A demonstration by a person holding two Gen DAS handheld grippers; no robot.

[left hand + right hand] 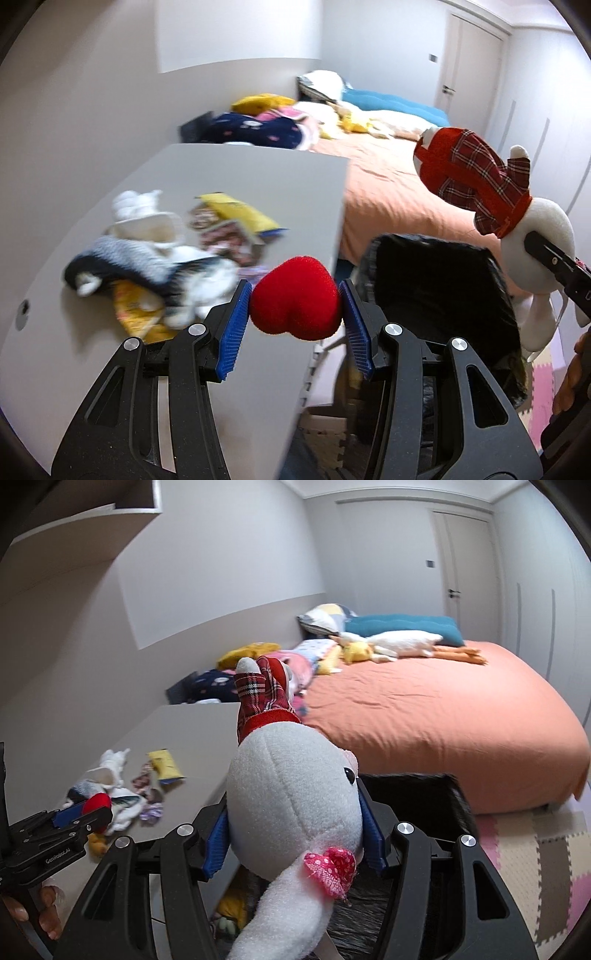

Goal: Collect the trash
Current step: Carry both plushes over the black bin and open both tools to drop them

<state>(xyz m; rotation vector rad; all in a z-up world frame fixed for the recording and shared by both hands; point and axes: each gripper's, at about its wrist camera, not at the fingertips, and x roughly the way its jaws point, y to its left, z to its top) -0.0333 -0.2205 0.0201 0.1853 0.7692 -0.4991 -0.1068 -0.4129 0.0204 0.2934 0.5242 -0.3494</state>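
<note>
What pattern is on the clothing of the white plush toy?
Red tartan check on the plush toy, clearest in the left wrist view.

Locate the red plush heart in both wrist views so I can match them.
Left wrist: red plush heart at centre, clamped between the left tongs.
Right wrist: heart at far left, in those tongs.
Shared landmark: the orange bed.

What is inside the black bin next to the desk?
In the right wrist view, something yellow lies at the bottom of the black bin. The white plush rabbit, clamped in the right gripper, covers much of the inside, so the rest is hidden.
</note>
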